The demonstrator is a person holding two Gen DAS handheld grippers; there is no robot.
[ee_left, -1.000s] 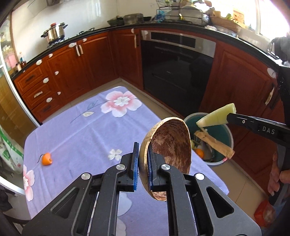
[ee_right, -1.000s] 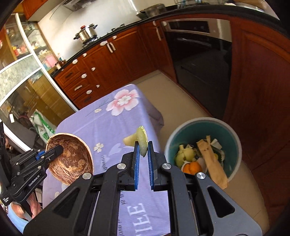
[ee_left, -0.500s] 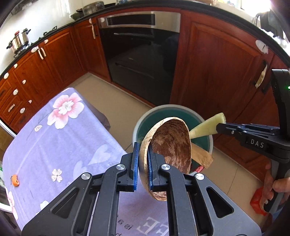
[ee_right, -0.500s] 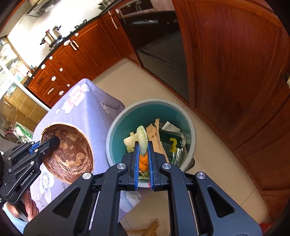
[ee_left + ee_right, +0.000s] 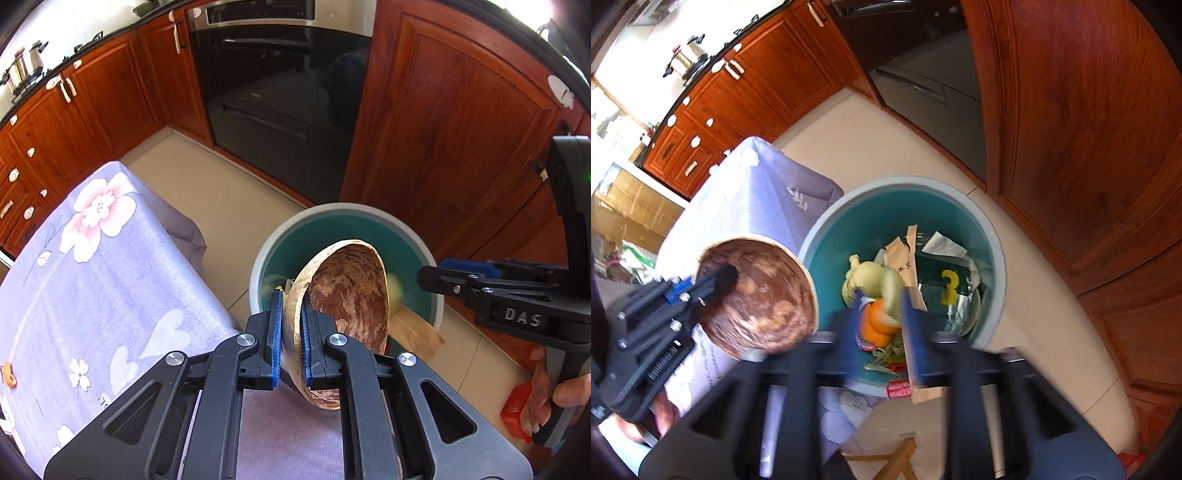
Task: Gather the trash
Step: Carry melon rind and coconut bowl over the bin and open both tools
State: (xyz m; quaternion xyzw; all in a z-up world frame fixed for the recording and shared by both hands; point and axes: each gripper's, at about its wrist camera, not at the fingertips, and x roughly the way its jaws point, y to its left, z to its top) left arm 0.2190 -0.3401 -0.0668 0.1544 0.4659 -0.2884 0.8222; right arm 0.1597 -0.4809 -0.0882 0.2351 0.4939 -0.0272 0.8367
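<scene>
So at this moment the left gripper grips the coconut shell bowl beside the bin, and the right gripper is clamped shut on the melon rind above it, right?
Not quite. The right gripper is open with nothing between its fingers, as the right wrist view shows; pale rind lies in the bin. The left gripper does grip the coconut shell bowl.

The right hand-held gripper (image 5: 881, 325) has spread open; its melon rind (image 5: 892, 284) has seemingly dropped into the bin (image 5: 997, 258).

Home kitchen: oven (image 5: 273, 92), wooden cabinets (image 5: 443, 140).
</scene>
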